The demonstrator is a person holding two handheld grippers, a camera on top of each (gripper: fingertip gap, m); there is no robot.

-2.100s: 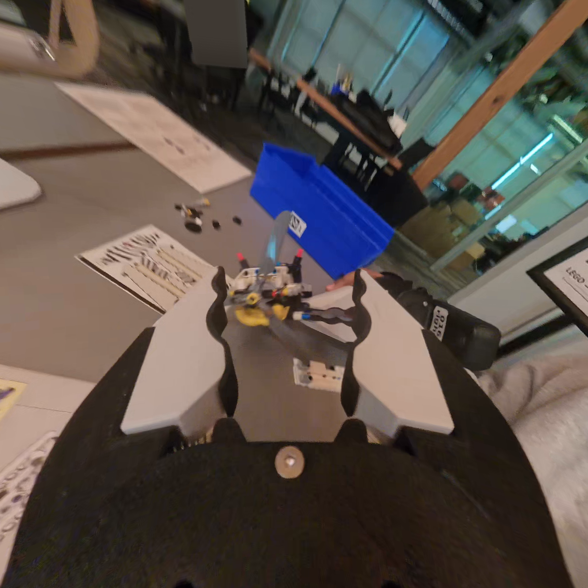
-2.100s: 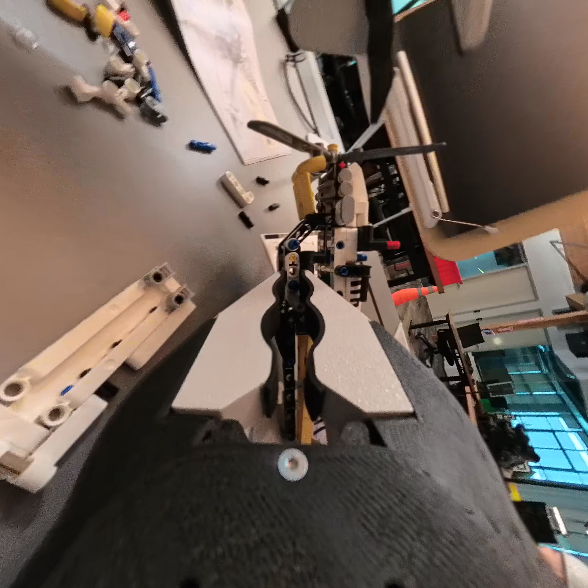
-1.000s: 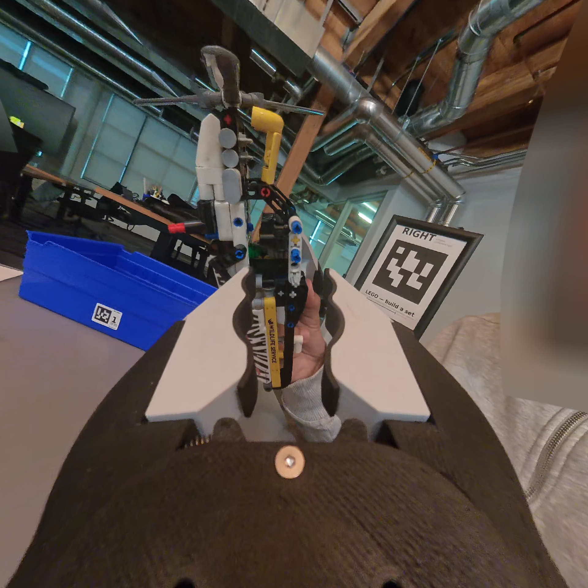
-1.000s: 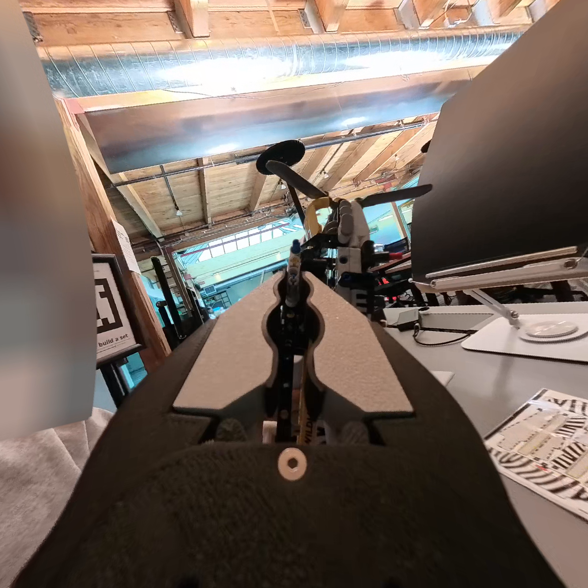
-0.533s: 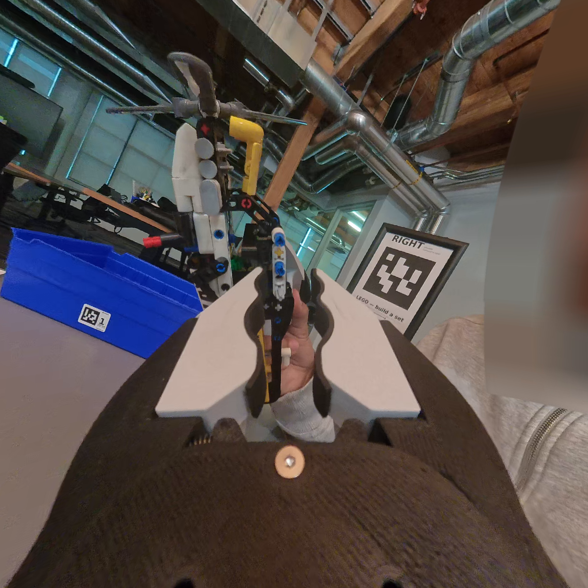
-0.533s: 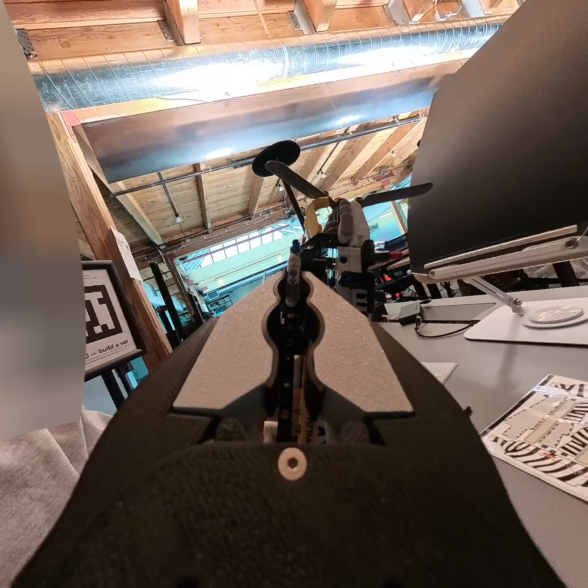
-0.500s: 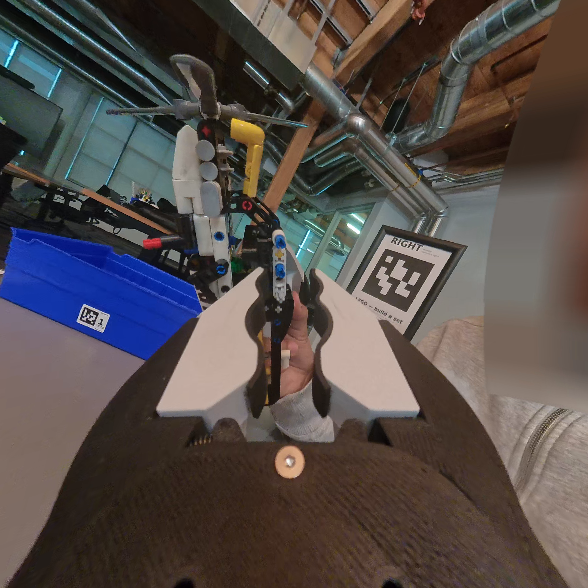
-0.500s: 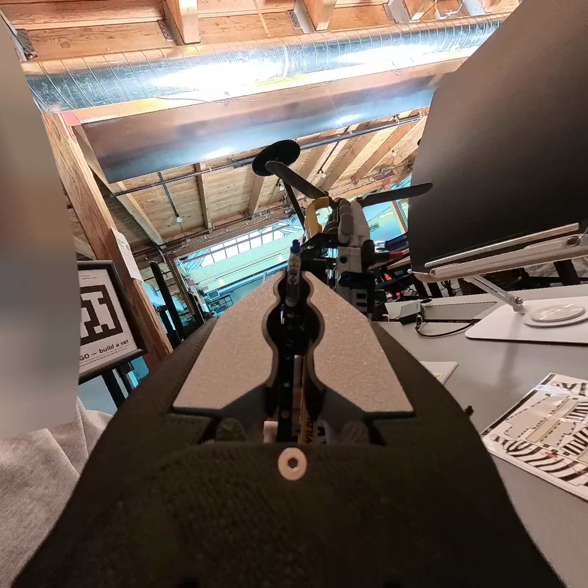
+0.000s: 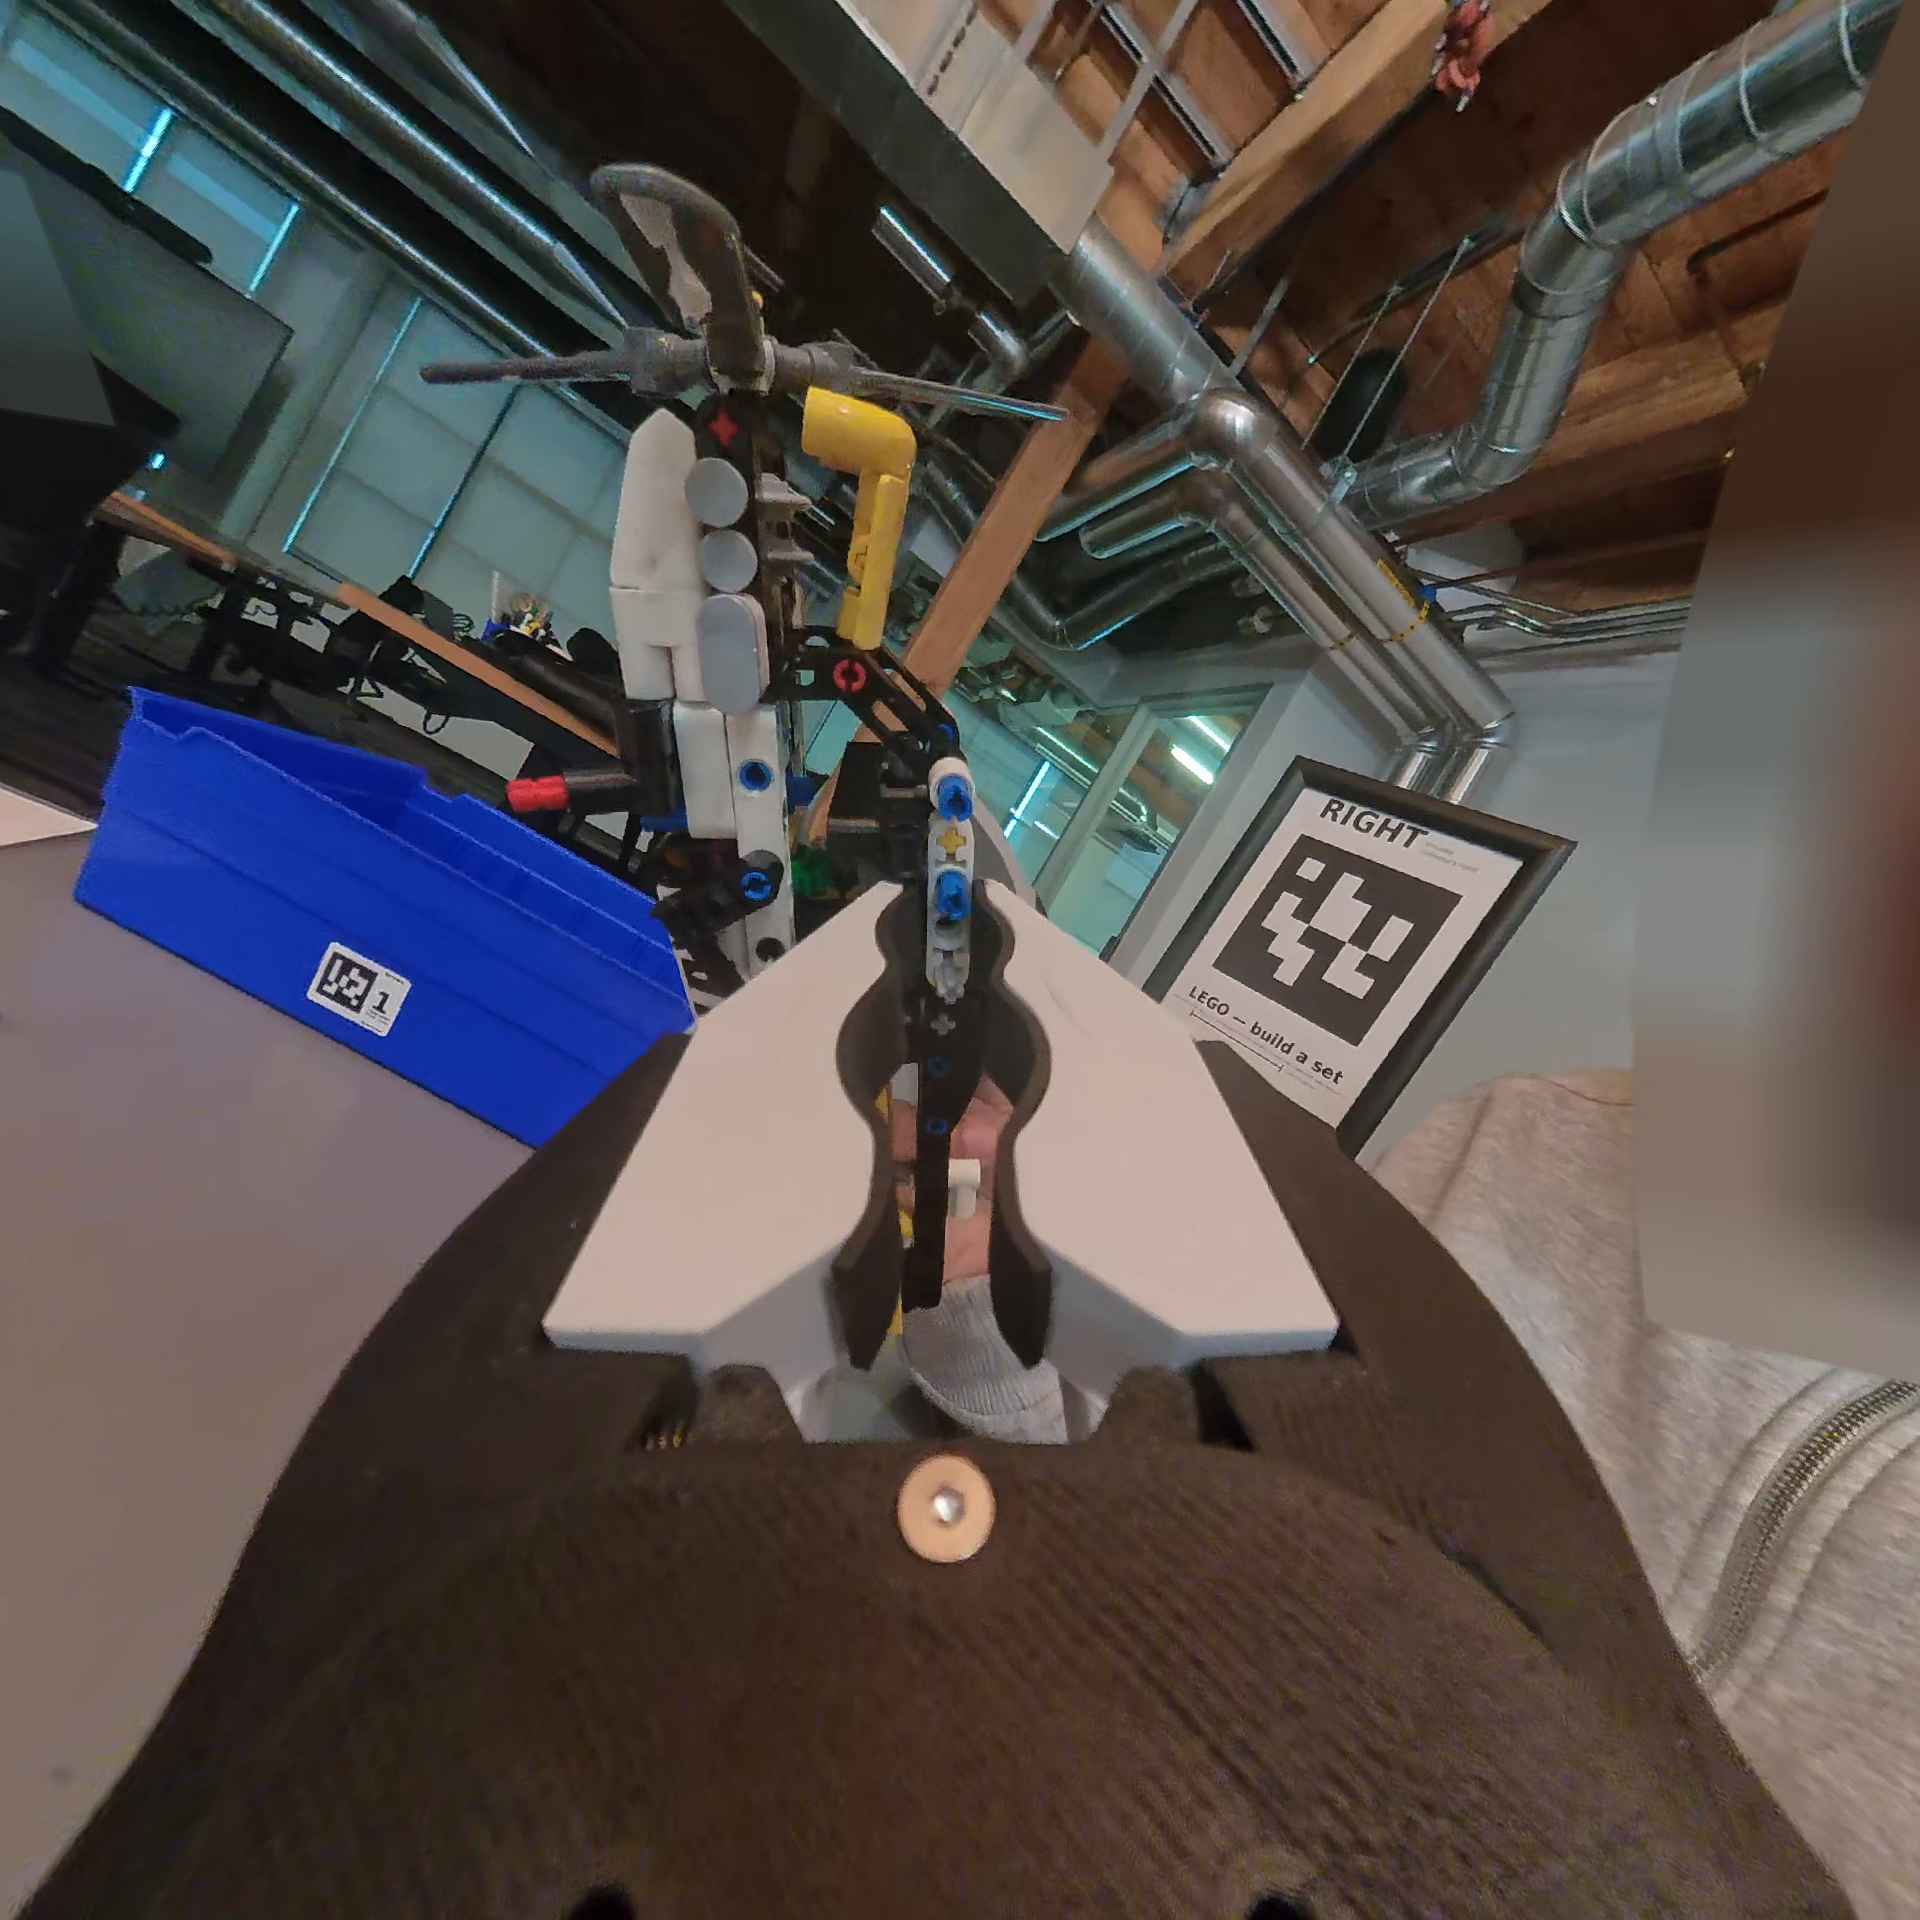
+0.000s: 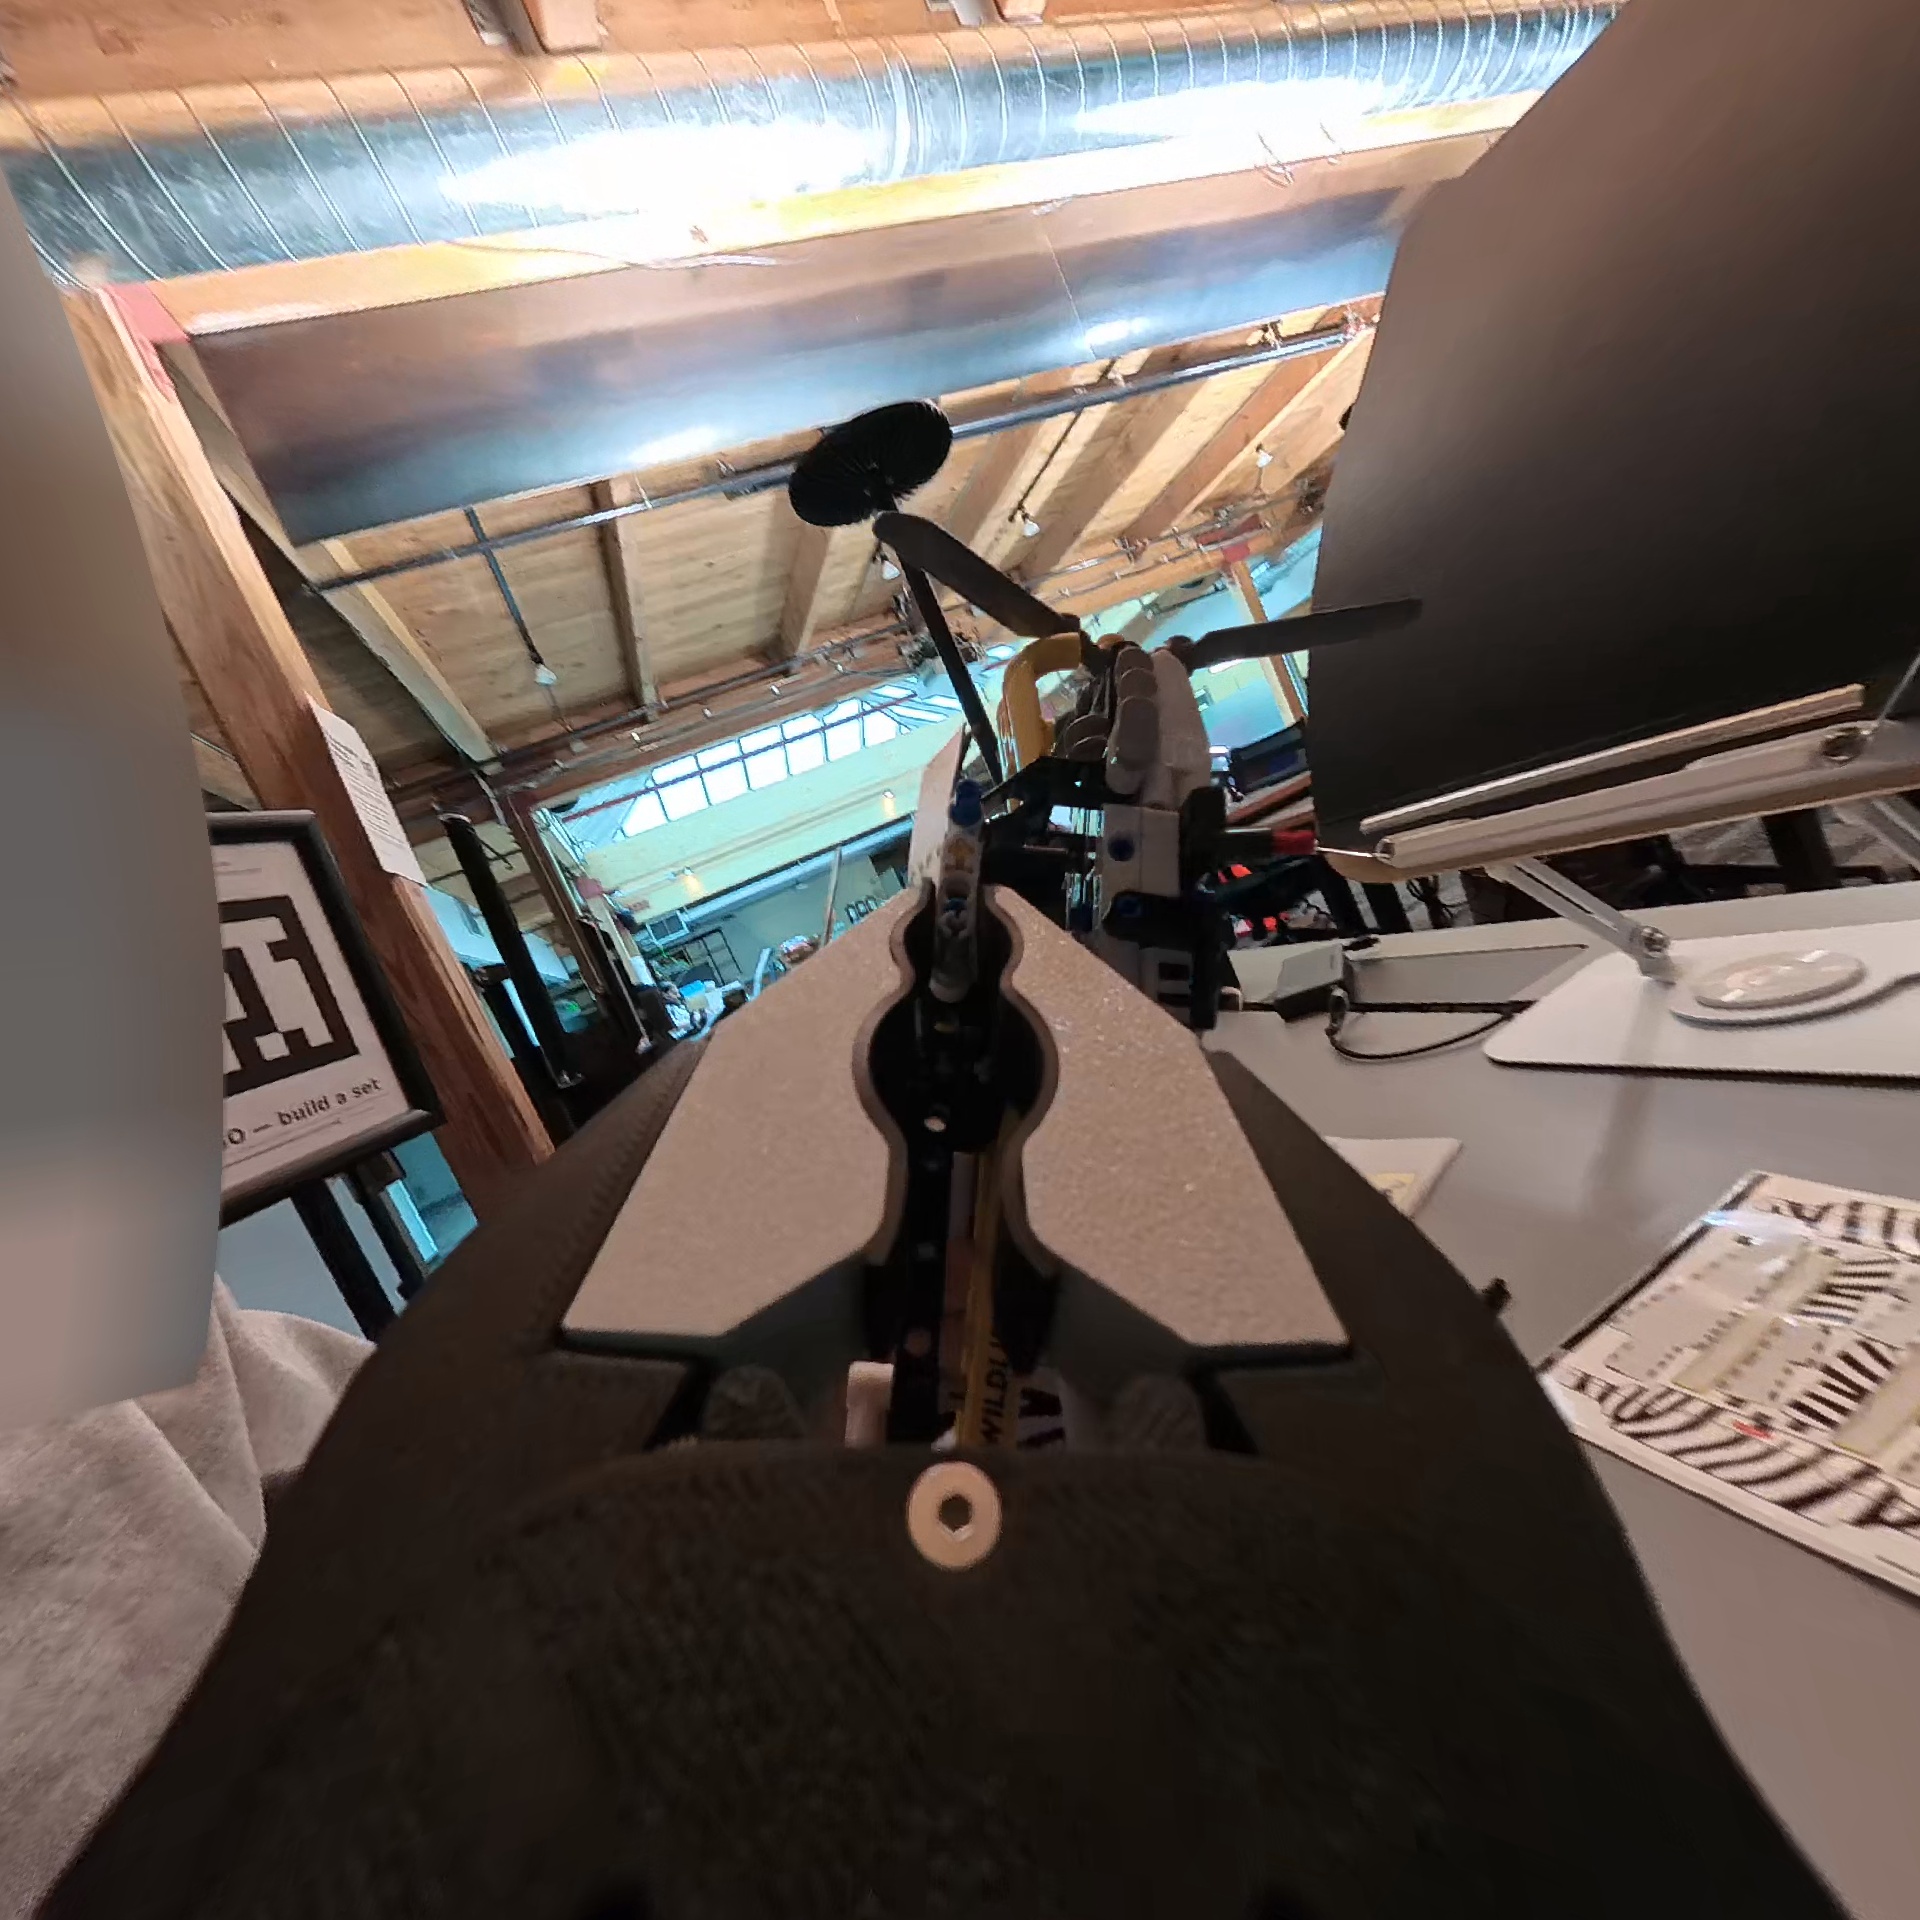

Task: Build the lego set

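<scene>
A part-built lego helicopter (image 9: 686, 623) with a white body, a yellow elbow piece (image 9: 868, 488) and grey rotor blades is held upright in the air. My left gripper (image 9: 943, 914) is shut on its black side beam (image 9: 928, 1153). My right gripper (image 10: 954, 914) is shut on the same black beam (image 10: 928, 1195), beside a yellow strip. The helicopter body (image 10: 1143, 769) stands just beyond the right fingertips. A person's hand and grey cuff show through the gap between the left fingers.
A blue bin (image 9: 364, 904) stands on the grey table (image 9: 208, 1247) at left. A framed sign (image 9: 1340, 935) stands behind. In the right wrist view there are a monitor (image 10: 1662, 364) on a stand and a zebra-striped sticker sheet (image 10: 1766, 1340). The tips of both grippers are at nearly the same place.
The helicopter was lifted off the table and turned upright. My left gripper came up around its black beam and closed on it. My right gripper kept its hold.
</scene>
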